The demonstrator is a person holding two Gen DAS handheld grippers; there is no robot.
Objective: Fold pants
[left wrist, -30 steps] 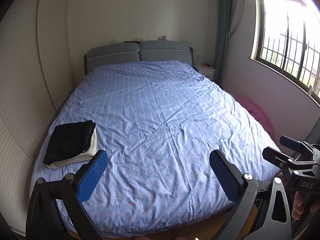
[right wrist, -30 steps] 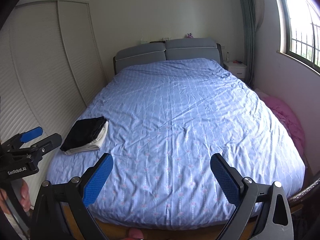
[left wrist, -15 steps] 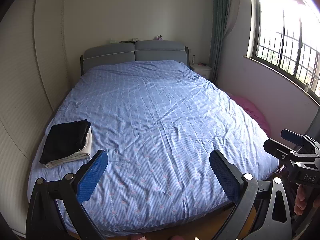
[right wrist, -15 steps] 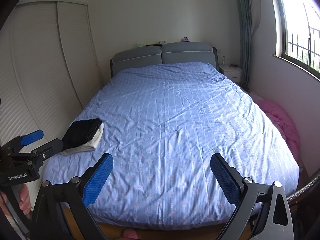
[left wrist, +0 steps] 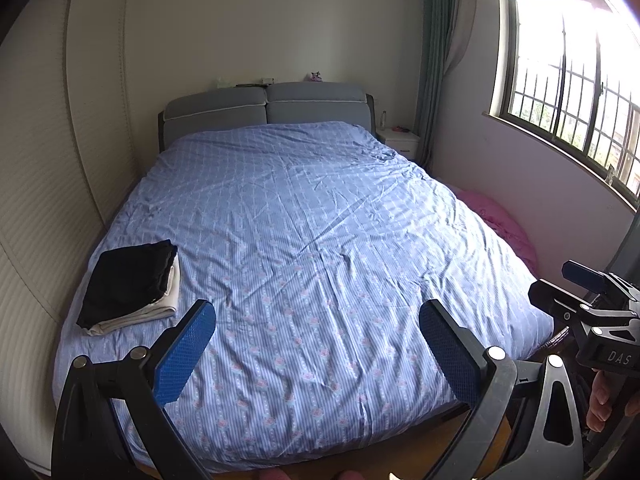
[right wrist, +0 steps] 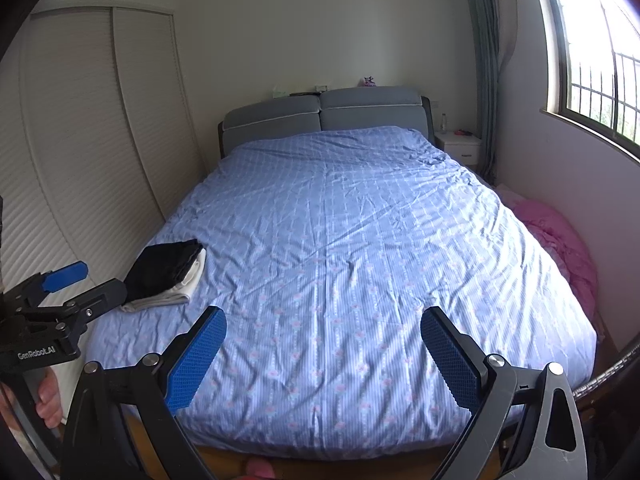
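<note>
A folded black garment lies on a folded white one near the bed's front left edge; the stack also shows in the right wrist view. My left gripper is open and empty, held above the foot of the bed. My right gripper is open and empty, beside it at the foot. Each gripper shows at the edge of the other's view: the right one and the left one. No unfolded pants are in view.
The bed has a blue patterned cover and a grey headboard. A louvred wardrobe lines the left side. A pink pile lies on the floor to the right, below a window. A white nightstand stands at the back right.
Both grippers have drawn back and up a little from the bed, so more of the room shows. Both stay open. The folded stack has not moved.
</note>
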